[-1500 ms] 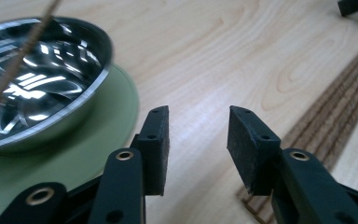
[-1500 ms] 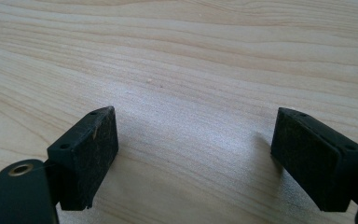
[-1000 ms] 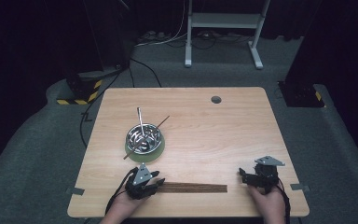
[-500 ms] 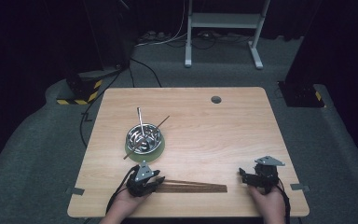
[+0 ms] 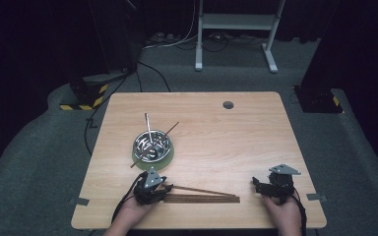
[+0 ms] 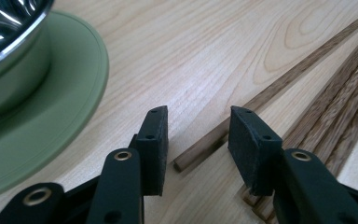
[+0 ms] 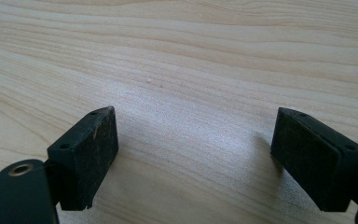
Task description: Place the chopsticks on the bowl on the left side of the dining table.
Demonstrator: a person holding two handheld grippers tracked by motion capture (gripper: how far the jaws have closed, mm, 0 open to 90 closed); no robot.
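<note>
The left hand-held gripper (image 6: 198,140) has flat black rubber-faced pads on black arms with brass rivets; its jaws have just been opening and stand apart around the blunt end of one thin brown wooden chopstick (image 6: 265,93), which lies between the pads without being pressed; in the high view that chopstick (image 5: 202,190) runs from the left hand-held gripper (image 5: 163,191) toward 3 o'clock, angled slightly off a tight bundle of chopsticks (image 5: 204,198) lying flat just beside it, grainy and dark-streaked. At 12 o'clock from this hand-held gripper sits a shiny steel bowl (image 5: 151,144) on a smooth green saucer (image 5: 169,158), with a metal utensil and another stick leaning in it; the saucer's rim is near the jaws. The right hand-held gripper (image 5: 256,185) rests well apart at 3 o'clock, near the table's (image 5: 256,132) front right edge, its jaws wide open over bare pale wood grain with nothing between them. The far half of the table lies open, save a small round hole (image 5: 228,104).
</note>
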